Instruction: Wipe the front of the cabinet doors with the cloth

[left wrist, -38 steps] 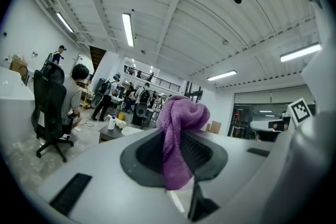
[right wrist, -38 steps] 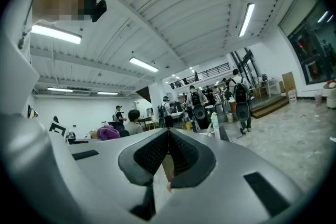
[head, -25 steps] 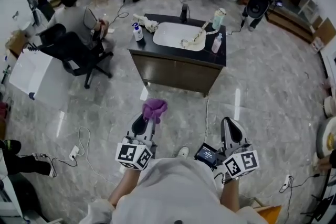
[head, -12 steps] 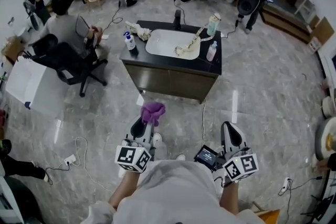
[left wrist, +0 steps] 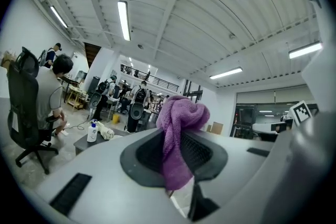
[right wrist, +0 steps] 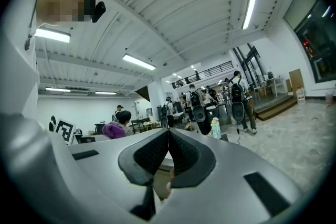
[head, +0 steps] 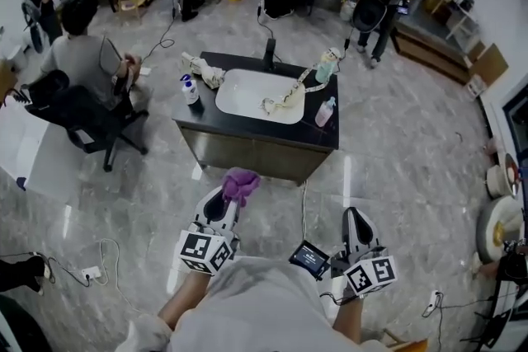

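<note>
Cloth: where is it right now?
The purple cloth is pinched in the left gripper, low and left of centre in the head view, in front of the dark sink cabinet and not yet touching it.

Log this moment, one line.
phase: pre-wipe | left gripper: shut on cloth | right gripper: shut, empty | cabinet doors: not touched

I see a purple cloth (head: 240, 184), a dark brown cabinet (head: 247, 154), its black countertop (head: 330, 132), a white basin (head: 247, 91), and a grey marbled floor (head: 412, 152). Black-and-white square markers sit on the left gripper (head: 232, 195) and right gripper (head: 353, 216).
</note>
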A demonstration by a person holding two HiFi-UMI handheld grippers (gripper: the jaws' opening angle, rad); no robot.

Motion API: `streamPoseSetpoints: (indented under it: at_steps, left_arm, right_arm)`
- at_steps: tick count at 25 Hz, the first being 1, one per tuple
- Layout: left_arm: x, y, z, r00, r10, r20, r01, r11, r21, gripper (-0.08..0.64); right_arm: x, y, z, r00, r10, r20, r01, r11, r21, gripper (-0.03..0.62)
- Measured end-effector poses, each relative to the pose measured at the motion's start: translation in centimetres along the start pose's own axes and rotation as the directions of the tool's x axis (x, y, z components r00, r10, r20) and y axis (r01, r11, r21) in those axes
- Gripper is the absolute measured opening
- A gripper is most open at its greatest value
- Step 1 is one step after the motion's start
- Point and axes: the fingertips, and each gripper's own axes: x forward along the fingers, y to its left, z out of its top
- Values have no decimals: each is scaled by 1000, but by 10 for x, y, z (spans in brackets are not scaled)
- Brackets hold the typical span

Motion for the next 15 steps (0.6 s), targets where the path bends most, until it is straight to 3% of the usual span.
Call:
streamPoseSetpoints:
  at_steps: [9, 15]
  left_arm:
    - [49, 57, 4, 995, -85, -43, 85, 996, -16, 74]
    - [78, 83, -9, 985, -137, -104, 137, 991, -13, 74]
  right_arm:
    - [55, 5, 9, 1000, 15, 13, -14, 998, -66, 28]
    - [74, -20, 17, 1000, 6, 15, -5, 998, -65, 28]
